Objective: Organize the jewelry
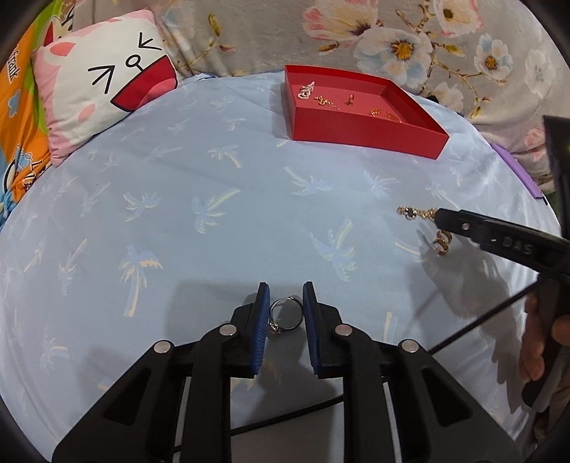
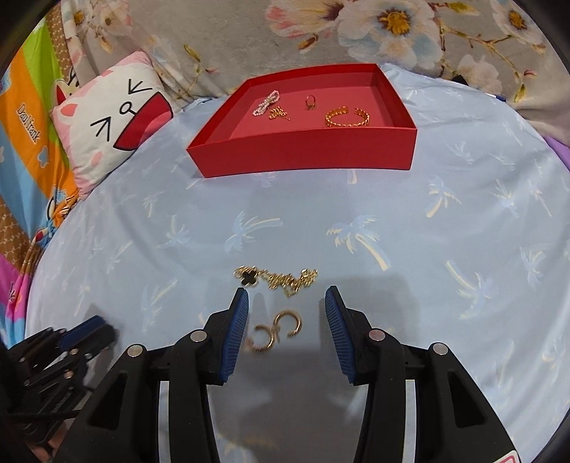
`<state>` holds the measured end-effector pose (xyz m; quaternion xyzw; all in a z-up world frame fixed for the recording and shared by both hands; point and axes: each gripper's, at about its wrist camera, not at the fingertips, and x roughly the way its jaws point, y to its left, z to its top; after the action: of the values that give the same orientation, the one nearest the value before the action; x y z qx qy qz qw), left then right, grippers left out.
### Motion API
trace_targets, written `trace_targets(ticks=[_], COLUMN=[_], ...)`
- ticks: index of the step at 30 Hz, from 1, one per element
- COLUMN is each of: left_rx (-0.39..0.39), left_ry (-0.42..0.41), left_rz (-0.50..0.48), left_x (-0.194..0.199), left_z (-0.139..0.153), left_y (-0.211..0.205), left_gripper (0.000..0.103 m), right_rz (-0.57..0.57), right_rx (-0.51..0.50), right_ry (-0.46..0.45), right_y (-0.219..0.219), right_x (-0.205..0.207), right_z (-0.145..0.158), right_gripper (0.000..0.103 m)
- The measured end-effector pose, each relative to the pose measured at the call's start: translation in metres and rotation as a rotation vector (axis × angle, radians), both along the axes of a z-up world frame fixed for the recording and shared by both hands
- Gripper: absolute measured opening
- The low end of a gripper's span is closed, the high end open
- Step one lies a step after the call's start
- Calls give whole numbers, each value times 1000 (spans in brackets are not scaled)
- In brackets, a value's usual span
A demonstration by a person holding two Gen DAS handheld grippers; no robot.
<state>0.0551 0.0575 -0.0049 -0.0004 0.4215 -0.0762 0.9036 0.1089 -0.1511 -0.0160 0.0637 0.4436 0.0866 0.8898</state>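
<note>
A red tray [image 1: 363, 133] [image 2: 302, 153] lies on the pale blue sheet and holds several gold and pearl pieces, among them a gold cuff bracelet [image 2: 347, 116]. My left gripper [image 1: 286, 306] is open around a silver ring [image 1: 286, 314] that lies on the sheet between its blue pads. My right gripper [image 2: 286, 313] is open over a pair of gold hoop earrings [image 2: 276, 329] [image 1: 441, 244]. A gold chain with a black clover [image 2: 276, 277] [image 1: 415, 212] lies just beyond them. The right gripper's finger [image 1: 463, 224] shows in the left view.
A cat-face pillow [image 1: 103, 82] [image 2: 110, 117] lies at the far left. A floral blanket [image 1: 356, 32] bunches behind the tray. A striped cartoon cloth [image 2: 25, 149] covers the left edge. The left gripper [image 2: 83, 334] shows low left in the right view.
</note>
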Motion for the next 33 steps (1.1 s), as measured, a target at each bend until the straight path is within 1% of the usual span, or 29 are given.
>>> trace_targets(ticks=[2, 3, 4, 5, 6, 8, 9, 11, 15, 19, 25, 30, 33], left_rx=[-5, -12, -19, -24, -32, -40, -41, -53, -87, -117, -152, -140, -138], left_ry=[-3, -4, -6, -7, -8, -11, -13, -13, -6, -14, -32, -75, -104], left_rz=[5, 7, 13, 16, 19, 24, 27, 29, 31, 35, 52, 58, 44], left_x=[2, 2, 3, 4, 5, 8, 9, 11, 15, 17, 26, 33, 41], left_z=[4, 5, 8, 10, 12, 15, 16, 18, 23, 33, 54, 77, 96], left_y=[3, 5, 8, 9, 11, 13, 14, 16, 20, 27, 41, 45, 41], left_gripper=[18, 18, 18, 18, 18, 18, 18, 18, 18, 18, 18, 18, 18], right_rz=[-2, -1, 1, 4, 4, 5, 7, 5, -3, -12, -22, -32, -41], right_rx=[-10, -23, -36, -43, -51, -61, -59, -59, -46, -16, 7, 26, 40], right_ry=[8, -5, -7, -8, -10, -12, -13, -17, -29, -63, -165, -246, -286], right_y=[1, 2, 4, 6, 7, 9, 9, 8, 6, 1, -9, -21, -29], right_x=[7, 9, 10, 12, 13, 15, 16, 15, 13, 9, 0, -1, 3], right_z=[-5, -5, -5, -6, -6, -7, -7, -7, -2, 16, 64, 106, 129], right_gripper=[41, 40, 36, 27, 24, 9, 9, 5, 4, 4, 4, 4, 4])
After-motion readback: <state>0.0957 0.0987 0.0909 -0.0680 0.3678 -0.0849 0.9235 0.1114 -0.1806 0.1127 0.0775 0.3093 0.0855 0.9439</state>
